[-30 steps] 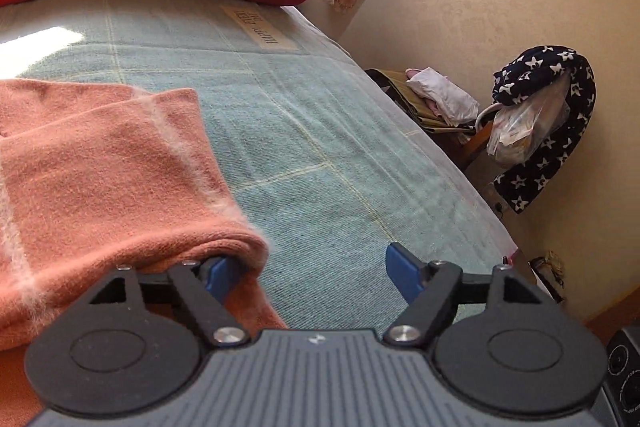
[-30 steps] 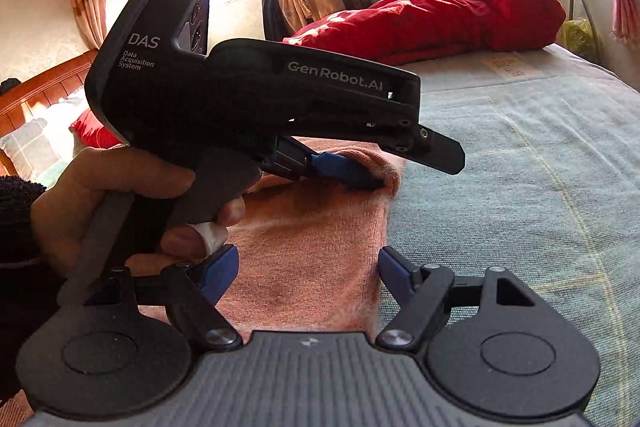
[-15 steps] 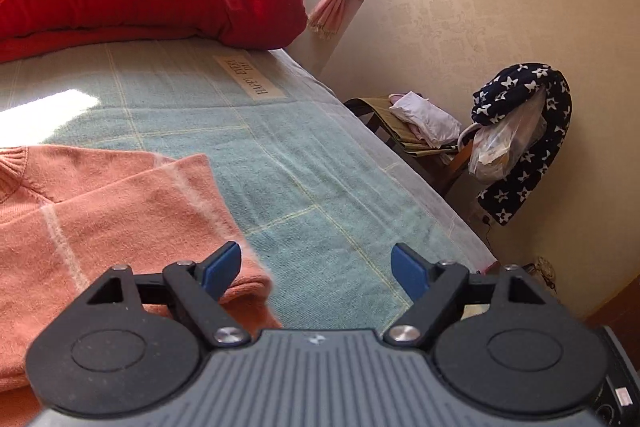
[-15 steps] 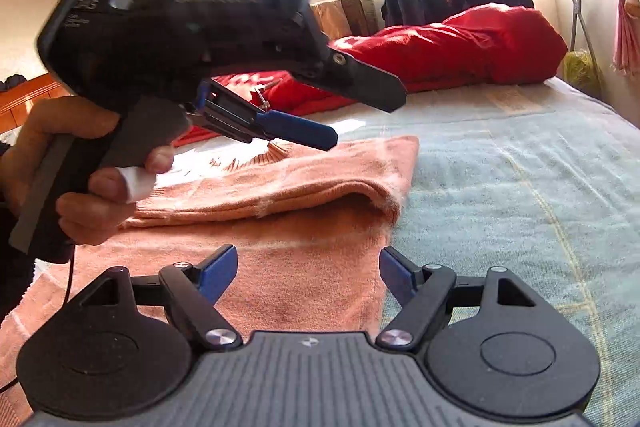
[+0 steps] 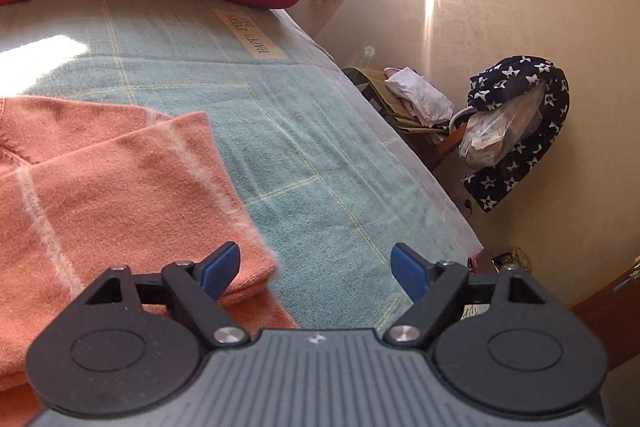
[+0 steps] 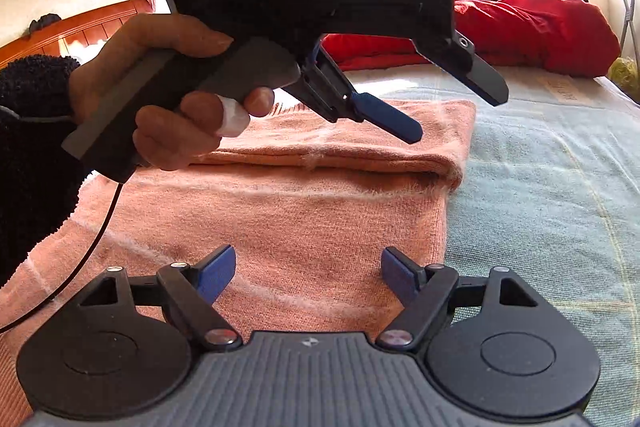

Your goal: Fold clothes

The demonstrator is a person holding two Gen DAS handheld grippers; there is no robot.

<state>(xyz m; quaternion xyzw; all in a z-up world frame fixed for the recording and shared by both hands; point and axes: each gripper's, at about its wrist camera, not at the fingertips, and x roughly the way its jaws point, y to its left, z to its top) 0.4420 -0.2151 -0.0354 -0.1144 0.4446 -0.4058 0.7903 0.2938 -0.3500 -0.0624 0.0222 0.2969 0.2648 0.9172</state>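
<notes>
While the folded salmon-pink sweater (image 6: 304, 203) lies flat on the pale green bedspread (image 5: 304, 155), the left gripper (image 6: 448, 107) hovers above it with jaws apart and empty, and the right gripper (image 6: 308, 273) likewise stands open, holding nothing.

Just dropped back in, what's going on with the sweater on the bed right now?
A person is folding a fuzzy salmon-orange knitted sweater on the pale blue-green checked bedspread. One fold is already laid over across its far part. Both handheld tongs are open and empty: the left tongs, gripped by the person's hand, hover above the folded edge, and the right tongs sit over the near part of the sweater, touching nothing.
</notes>
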